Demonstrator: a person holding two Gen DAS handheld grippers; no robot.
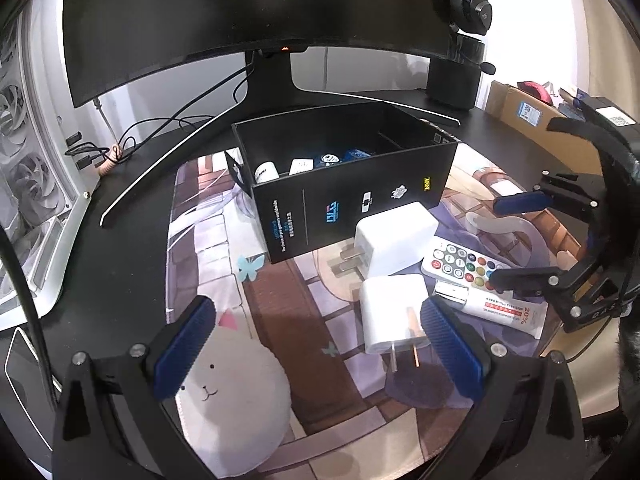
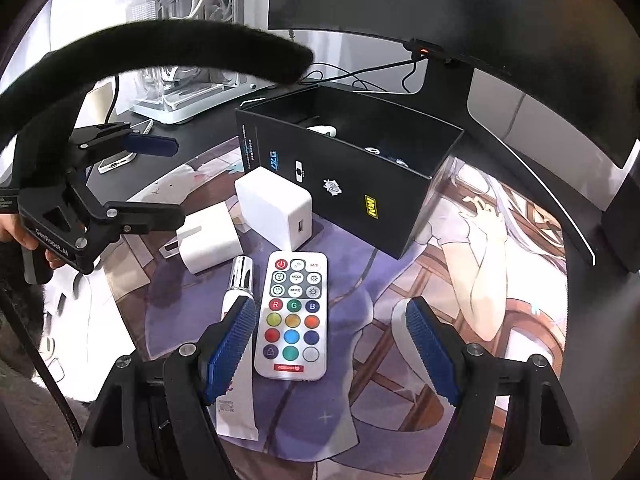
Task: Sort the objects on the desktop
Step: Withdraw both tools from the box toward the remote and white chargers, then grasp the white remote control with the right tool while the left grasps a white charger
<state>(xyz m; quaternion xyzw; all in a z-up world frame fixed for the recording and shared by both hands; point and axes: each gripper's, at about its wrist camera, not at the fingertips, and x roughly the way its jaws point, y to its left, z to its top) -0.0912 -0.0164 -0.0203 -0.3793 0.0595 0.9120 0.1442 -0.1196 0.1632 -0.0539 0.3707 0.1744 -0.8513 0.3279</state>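
Headset (image 1: pixel 472 0) only leftward; white phone (image 2: pixel 116 161) only in right view.

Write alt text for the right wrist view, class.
The open right gripper hovers over a white remote on the illustrated desk mat. Two white chargers and a tube lie left, before an open black box.

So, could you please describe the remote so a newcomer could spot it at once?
Find the open black box on the illustrated desk mat. In front of it, beside a chrome-capped tube, lies the flat white remote. Unlike the two plain white chargers nearby, it carries coloured round buttons.
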